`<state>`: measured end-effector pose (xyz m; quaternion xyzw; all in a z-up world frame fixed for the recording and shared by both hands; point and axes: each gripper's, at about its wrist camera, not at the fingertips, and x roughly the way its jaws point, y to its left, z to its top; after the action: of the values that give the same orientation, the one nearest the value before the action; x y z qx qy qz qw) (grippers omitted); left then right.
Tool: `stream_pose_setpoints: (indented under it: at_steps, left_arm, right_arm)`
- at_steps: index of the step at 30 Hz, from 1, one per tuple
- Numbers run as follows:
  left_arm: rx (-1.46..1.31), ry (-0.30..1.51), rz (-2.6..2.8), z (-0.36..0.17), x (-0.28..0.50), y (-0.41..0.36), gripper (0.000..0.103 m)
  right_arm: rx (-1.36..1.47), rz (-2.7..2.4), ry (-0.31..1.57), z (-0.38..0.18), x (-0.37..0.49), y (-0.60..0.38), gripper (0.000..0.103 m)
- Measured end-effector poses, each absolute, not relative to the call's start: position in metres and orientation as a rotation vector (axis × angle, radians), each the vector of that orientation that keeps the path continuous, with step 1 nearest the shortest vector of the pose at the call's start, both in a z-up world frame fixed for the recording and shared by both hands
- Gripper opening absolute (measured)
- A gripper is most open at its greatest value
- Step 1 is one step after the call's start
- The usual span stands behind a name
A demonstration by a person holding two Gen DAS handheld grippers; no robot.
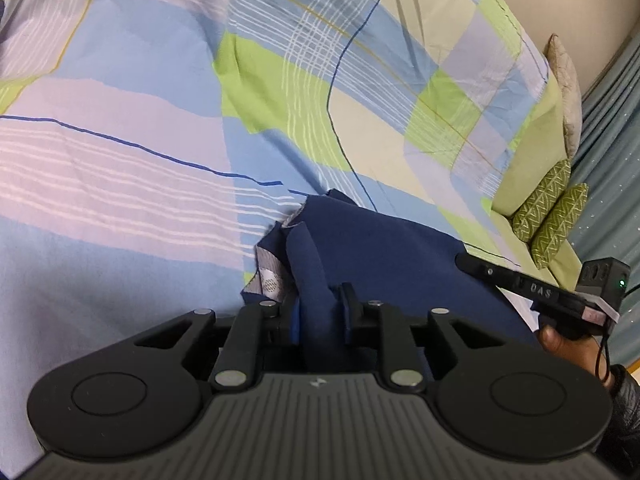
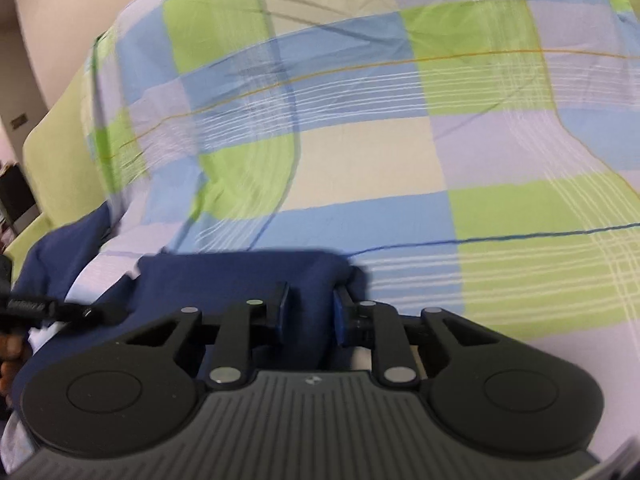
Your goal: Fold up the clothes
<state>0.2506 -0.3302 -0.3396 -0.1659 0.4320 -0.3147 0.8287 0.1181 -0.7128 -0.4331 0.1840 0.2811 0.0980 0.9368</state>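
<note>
Here both claws, left claw and right claw, pinch navy garment; its shape unreadable.

Your navy garment is smooth, matt woven cloth, with a pale perforated mesh lining showing at its fold. Under it, the checked bedsheet is thin, lightly creased cotton-like fabric, matt. Your left gripper is matt black plastic with dull metal rivets. The green cushions look coarsely textured.

Both wrist views close, angled down over one plaid bedspread
</note>
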Motion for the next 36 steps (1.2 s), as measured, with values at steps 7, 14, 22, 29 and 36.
stream_pose_setpoints:
  at_steps: [7,14,22,29,36]
  left_arm:
    - [-0.270,0.785,-0.560,-0.303,0.219,-0.316,0.033]
    - [0.022,0.732,-0.723,-0.263,0.143,-0.345,0.041]
    - [0.211,0.743,-0.727,-0.268,0.123,-0.363,0.042]
    - [0.282,0.769,-0.710,-0.262,0.109,-0.354,0.043]
    - [0.276,0.779,-0.689,-0.264,0.103,-0.354,0.043]
  right_arm:
    - [0.385,0.109,0.475,-0.404,0.065,-0.721,0.037]
    - [0.291,0.220,0.433,-0.384,-0.022,-0.683,0.042]
    - [0.218,0.271,0.562,-0.393,-0.039,-0.655,0.044]
    - [0.040,0.279,0.483,-0.360,-0.073,-0.643,0.052]
    - [0.008,0.314,0.521,-0.368,-0.073,-0.626,0.056]
